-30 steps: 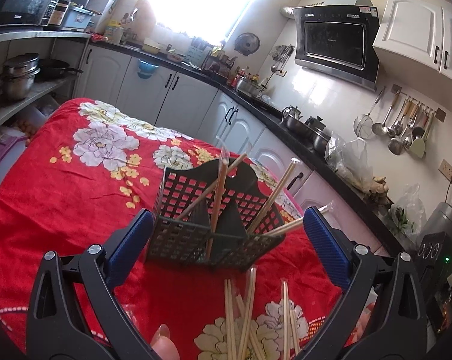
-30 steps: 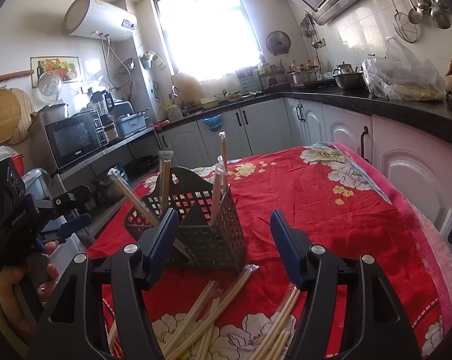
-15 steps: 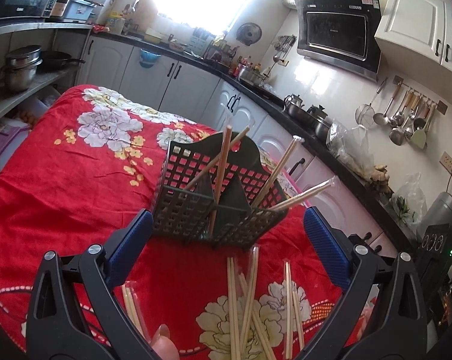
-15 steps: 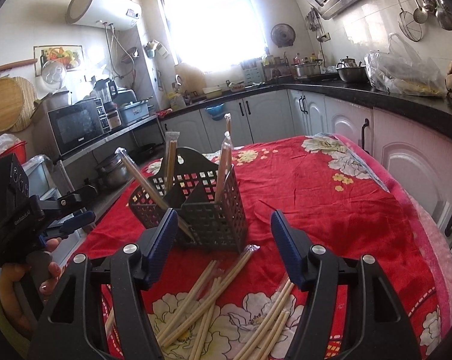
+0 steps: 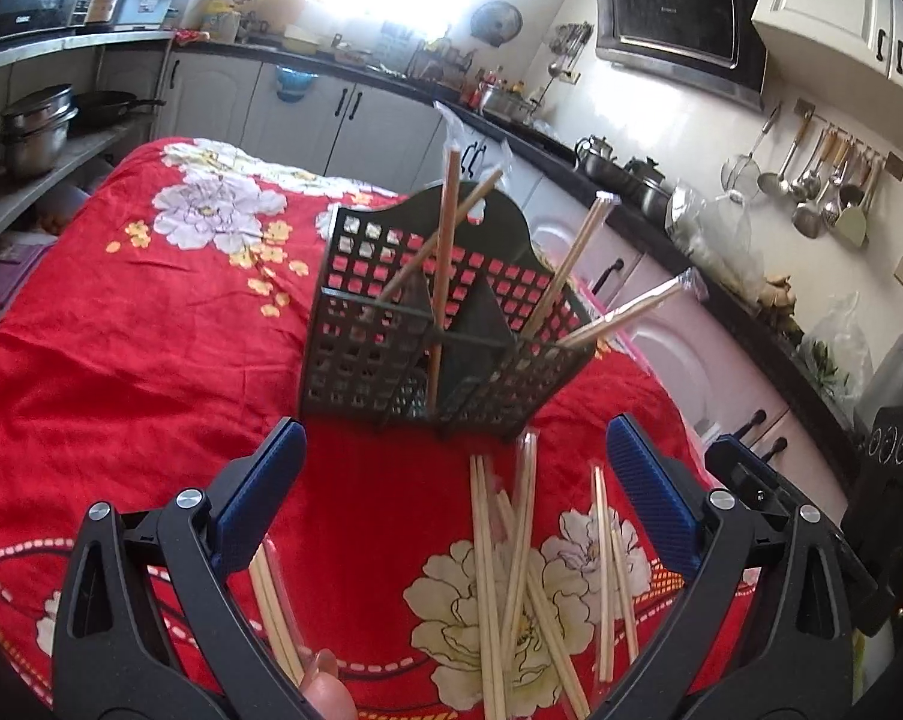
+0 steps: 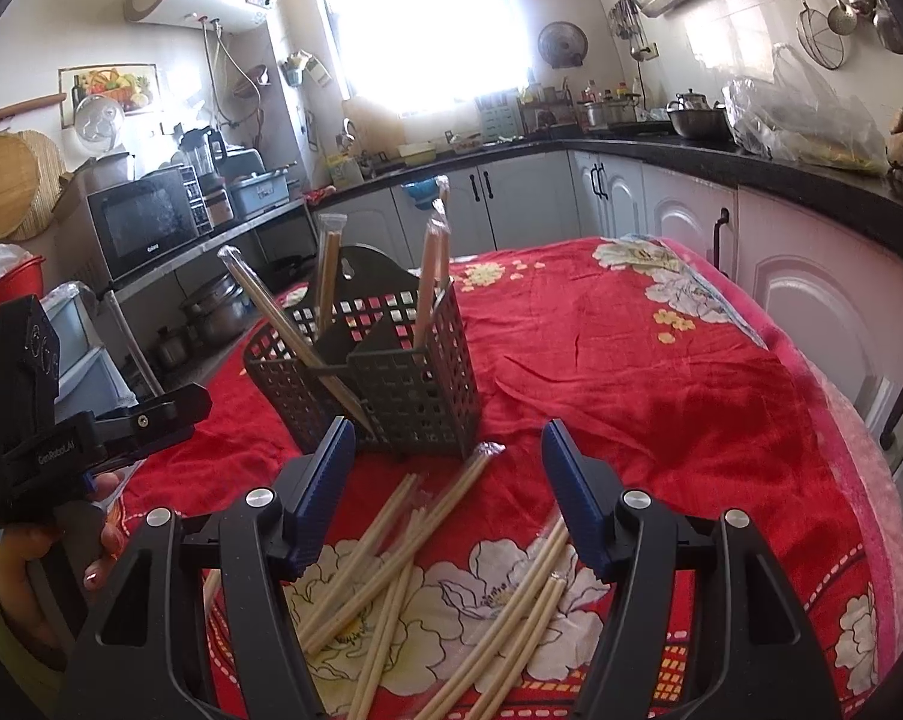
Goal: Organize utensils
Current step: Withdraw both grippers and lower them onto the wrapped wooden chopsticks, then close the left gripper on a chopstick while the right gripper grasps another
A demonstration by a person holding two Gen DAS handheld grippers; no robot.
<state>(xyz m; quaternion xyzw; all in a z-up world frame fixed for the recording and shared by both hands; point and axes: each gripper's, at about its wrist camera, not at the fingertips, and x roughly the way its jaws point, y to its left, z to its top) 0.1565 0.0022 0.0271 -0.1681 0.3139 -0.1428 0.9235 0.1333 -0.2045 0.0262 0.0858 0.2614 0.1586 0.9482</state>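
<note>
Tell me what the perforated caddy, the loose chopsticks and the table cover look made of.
Caddy: likely molded plastic, dark matte grey, square-hole grid walls. Loose chopsticks: pale bamboo or wood, unvarnished-looking; several in clear plastic sleeves that glint. Table cover: soft fabric, red floral print, wrinkled folds.

Loose chopsticks [image 5: 514, 570] run off the bottom edge, their ends unseen.

Ahead of you the utensil basket [image 5: 445, 324] stands on the tablecloth [image 5: 139, 324] with several chopsticks [image 5: 442, 276] leaning inside. Nearer you, loose chopsticks [image 5: 511, 564] lie crossed on the cloth before it.
</note>
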